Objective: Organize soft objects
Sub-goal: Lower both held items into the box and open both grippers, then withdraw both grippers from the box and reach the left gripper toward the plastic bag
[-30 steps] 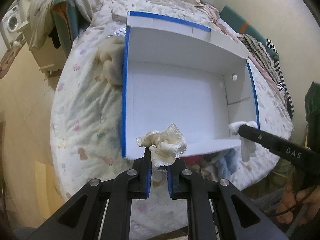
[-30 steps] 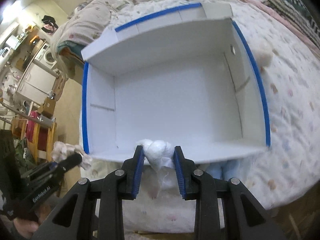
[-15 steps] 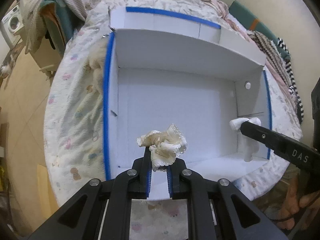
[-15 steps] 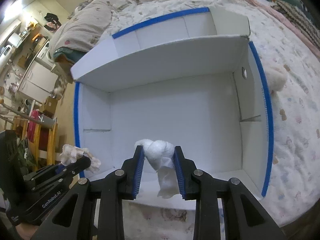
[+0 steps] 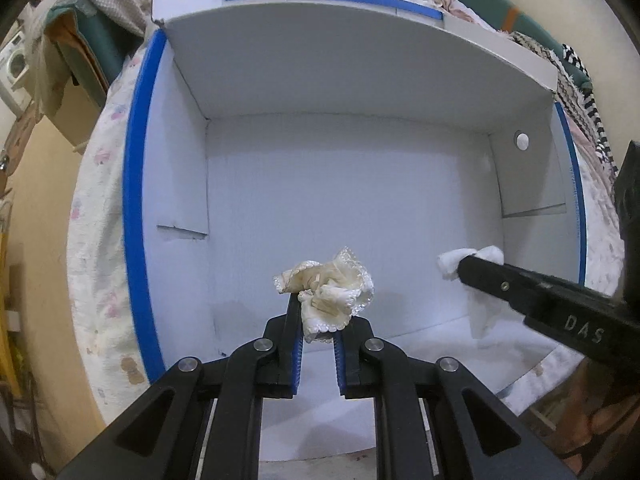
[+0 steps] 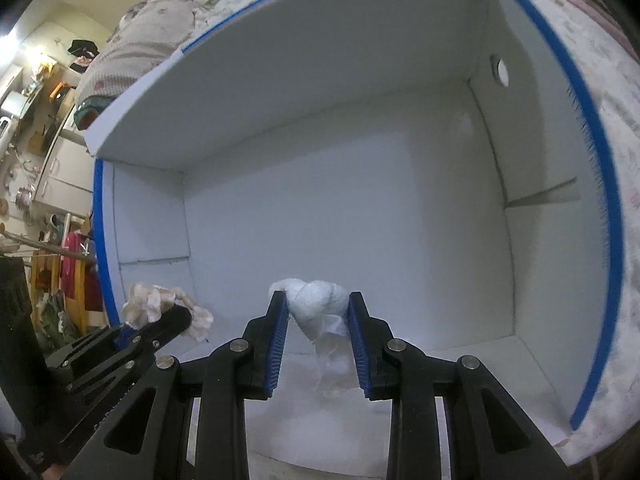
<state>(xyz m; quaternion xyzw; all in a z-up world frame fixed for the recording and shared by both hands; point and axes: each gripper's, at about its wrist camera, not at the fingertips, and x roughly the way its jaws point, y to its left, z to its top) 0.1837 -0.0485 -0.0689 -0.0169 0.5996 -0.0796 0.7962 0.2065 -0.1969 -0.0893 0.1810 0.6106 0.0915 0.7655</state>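
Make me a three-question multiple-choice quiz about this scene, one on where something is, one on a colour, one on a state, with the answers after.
1. Where are both grippers?
A. over the open white box
B. over the floor
C. beside a washing machine

2. What colour is the trim on the box's edges?
A. red
B. blue
C. green

3. How do the left gripper's jaws stand?
A. wide open and empty
B. closed on a cream lacy cloth
C. closed on the box's wall

Answers:
1 A: the left gripper and the right gripper both show the white box under them.
2 B: blue trim runs along the box's rims.
3 B: the cream lacy cloth bunches between its jaws; the right gripper likewise grips a white cloth.
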